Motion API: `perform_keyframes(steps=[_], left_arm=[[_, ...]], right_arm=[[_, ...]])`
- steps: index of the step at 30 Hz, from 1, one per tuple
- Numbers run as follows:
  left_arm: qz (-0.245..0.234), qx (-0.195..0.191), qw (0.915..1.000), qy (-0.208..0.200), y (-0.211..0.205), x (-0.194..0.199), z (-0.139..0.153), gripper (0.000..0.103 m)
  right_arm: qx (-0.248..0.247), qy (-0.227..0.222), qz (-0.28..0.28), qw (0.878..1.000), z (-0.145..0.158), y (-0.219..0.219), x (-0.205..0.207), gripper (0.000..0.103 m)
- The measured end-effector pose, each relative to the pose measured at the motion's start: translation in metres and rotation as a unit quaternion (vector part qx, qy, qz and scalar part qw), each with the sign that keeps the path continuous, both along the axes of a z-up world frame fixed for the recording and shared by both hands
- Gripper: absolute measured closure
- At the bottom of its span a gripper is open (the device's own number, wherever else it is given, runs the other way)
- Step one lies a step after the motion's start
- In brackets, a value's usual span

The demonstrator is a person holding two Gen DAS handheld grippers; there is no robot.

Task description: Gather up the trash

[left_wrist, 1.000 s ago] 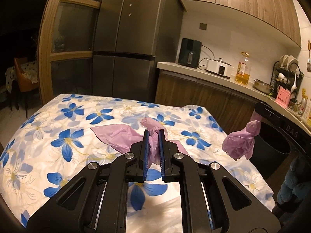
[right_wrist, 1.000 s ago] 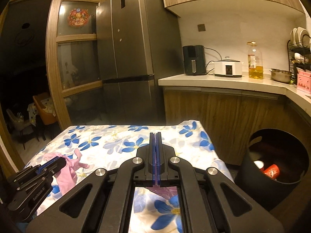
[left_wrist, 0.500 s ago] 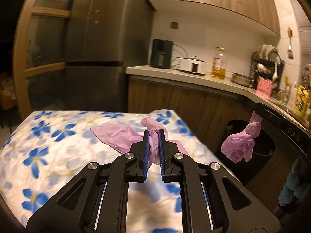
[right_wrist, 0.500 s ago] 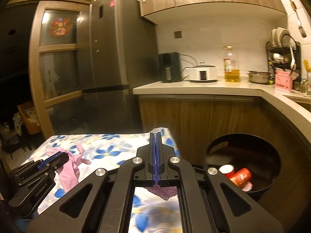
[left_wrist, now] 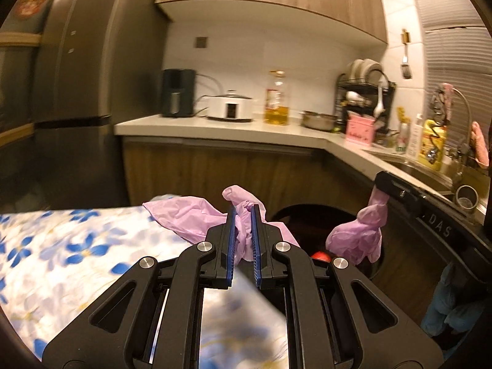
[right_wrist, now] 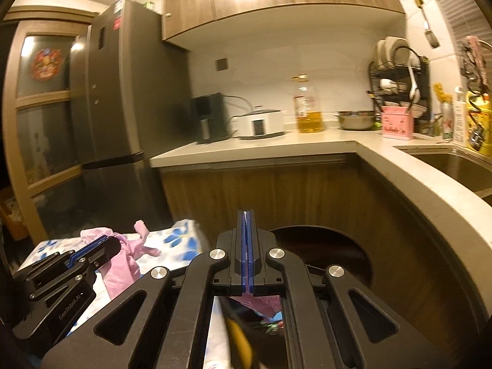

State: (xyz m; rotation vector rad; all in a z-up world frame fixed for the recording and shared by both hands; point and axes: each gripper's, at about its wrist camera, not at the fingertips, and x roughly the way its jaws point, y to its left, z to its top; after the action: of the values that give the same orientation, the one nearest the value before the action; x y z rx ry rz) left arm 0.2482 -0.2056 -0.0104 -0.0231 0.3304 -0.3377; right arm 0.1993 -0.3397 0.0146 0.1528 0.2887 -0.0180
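My left gripper [left_wrist: 243,215] is shut on a crumpled pink plastic glove [left_wrist: 190,218], held in the air past the table's right end, near the black trash bin [left_wrist: 313,215]. It also shows in the right wrist view [right_wrist: 89,249] with its glove [right_wrist: 123,261]. My right gripper [right_wrist: 245,218] is shut on a second pink glove [right_wrist: 261,303] that hangs below the fingers. In the left wrist view this glove [left_wrist: 356,233] dangles over the bin from the right gripper's tip [left_wrist: 384,181]. The bin [right_wrist: 335,246] holds a red can [left_wrist: 319,255].
A table with a blue-flowered white cloth [left_wrist: 61,246] lies at the left. A wooden cabinet run with a pale counter [right_wrist: 276,144] carries appliances, an oil bottle and a dish rack. A sink [right_wrist: 455,160] is at the right; a tall fridge [right_wrist: 107,107] stands at the left.
Both grippers have swung to the right, off the table toward the bin, each still holding its pink glove. The bin now sits close below them.
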Motion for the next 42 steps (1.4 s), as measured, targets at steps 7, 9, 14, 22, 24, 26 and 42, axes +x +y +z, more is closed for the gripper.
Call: perform_keyframes(steps=[7, 9, 14, 22, 24, 26, 42], left_arm=[[-0.05, -0.004, 0.9988, 0.005, -0.045, 0.023, -0.001, 0.094], [-0.061, 0.005, 0.9981, 0.004, -0.057, 0.027, -0.003, 0.094], [-0.077, 0.008, 0.997, 0.006, -0.075, 0.037, -0.008, 0.094], [-0.086, 0.005, 0.9961, 0.019, -0.085, 0.053, -0.016, 0.093], [-0.084, 0.006, 0.9962, 0.019, -0.086, 0.055, -0.018, 0.093], [-0.085, 0.004, 0.9961, 0.022, -0.087, 0.058, -0.021, 0.093], [-0.02, 0.016, 0.9993, 0.026, -0.056, 0.056, -0.028, 0.03]], right_arm=[[0.011, 0.008, -0.023, 1.0, -0.006, -0.026, 0.009, 0.101], [0.015, 0.01, -0.029, 0.999, -0.009, -0.03, 0.011, 0.101], [0.025, 0.016, -0.034, 0.999, -0.013, -0.04, 0.02, 0.101], [0.034, 0.025, -0.039, 0.998, -0.02, -0.049, 0.032, 0.101], [0.037, 0.028, -0.041, 0.998, -0.021, -0.051, 0.035, 0.101], [0.038, 0.029, -0.041, 0.998, -0.021, -0.053, 0.036, 0.101], [0.035, 0.038, -0.071, 0.996, -0.024, -0.051, 0.02, 0.035]])
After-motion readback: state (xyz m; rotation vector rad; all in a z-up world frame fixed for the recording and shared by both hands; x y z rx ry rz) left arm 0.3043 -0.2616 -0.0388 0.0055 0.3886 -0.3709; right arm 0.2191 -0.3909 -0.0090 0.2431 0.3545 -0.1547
